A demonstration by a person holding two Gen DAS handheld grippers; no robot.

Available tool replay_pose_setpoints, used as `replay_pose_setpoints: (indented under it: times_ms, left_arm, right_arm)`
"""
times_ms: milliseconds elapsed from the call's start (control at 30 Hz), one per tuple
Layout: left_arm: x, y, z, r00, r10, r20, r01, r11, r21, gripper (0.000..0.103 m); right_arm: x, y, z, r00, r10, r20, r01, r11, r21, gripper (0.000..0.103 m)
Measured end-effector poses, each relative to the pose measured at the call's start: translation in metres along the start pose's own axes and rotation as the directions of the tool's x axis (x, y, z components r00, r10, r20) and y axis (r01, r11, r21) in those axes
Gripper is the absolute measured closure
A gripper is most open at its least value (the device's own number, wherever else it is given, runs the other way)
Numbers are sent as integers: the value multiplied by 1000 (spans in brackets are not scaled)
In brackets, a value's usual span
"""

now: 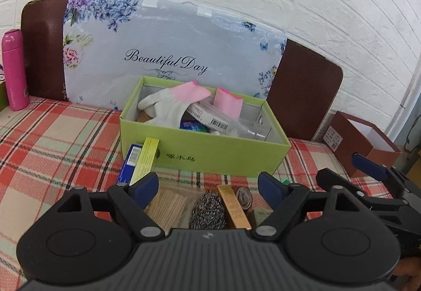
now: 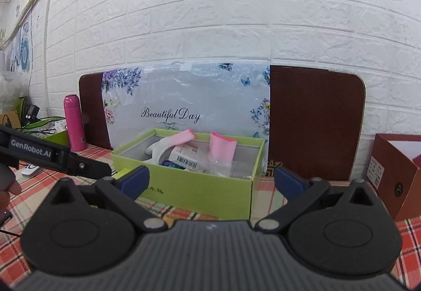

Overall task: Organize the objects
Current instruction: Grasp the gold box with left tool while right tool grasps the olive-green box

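I judge I'm partway through: the green box (image 1: 205, 156) on the plaid bench (image 1: 52, 138) already holds gloves (image 1: 171, 104) and packets. Toothpicks (image 1: 168, 208), a steel scourer (image 1: 208, 210) and a gold tube (image 1: 234, 208) lie before it. My left tongs (image 1: 209, 187) and right tongs (image 2: 210, 181) gape wide, empty.

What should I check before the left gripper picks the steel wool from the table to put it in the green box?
1. Left gripper open and holding nothing: ok.
2. Steel wool between its fingers: ok, but whether they are down at its level: cannot tell.
3. Neighbours stay out of the grasp: not ok, toothpick box and gold tube lie right beside it.
4. Green box open: ok.
5. Room inside: cannot tell; gloves and packages fill much of it.
6. Right gripper out of the way: cannot tell; open, to the right.
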State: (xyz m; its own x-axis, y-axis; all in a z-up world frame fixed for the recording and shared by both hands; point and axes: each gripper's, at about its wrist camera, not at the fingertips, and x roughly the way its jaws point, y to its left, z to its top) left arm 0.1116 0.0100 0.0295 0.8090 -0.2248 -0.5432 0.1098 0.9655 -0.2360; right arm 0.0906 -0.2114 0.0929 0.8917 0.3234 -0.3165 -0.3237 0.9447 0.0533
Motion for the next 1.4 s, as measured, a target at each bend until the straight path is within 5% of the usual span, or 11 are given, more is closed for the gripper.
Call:
replay_pose_setpoints:
  times_ms: [167,533,800,1067,1200,1400]
  left_arm:
    - [3,5,-20,996,62,-57,-62,998,0,17]
    - [0,11,-46,990,72,-118,-74,997,-13,17]
    - [1,19,-56,987,35,-158,-45,997,-60,17]
    - [4,16,-53,990,-12,-142,3,998,-64,18]
    - [10,8,-49,990,-51,-134,45,998,-48,22]
    - [27,-12,-42,985,-103,-140,102,995,-20,32]
  right_arm:
    - [-12,-2,-22,998,-6,-56,9,999,47,0]
    - [-20,0,-63,989,0,-151,19,992,125,0]
    - [18,24,-83,972,1,-236,5,1000,24,0]
    - [54,40,-88,955,36,-295,-47,998,-29,33]
    - [58,36,-88,949,39,-314,-46,999,-14,72]
    - [36,20,-92,946,39,-321,-32,999,24,81]
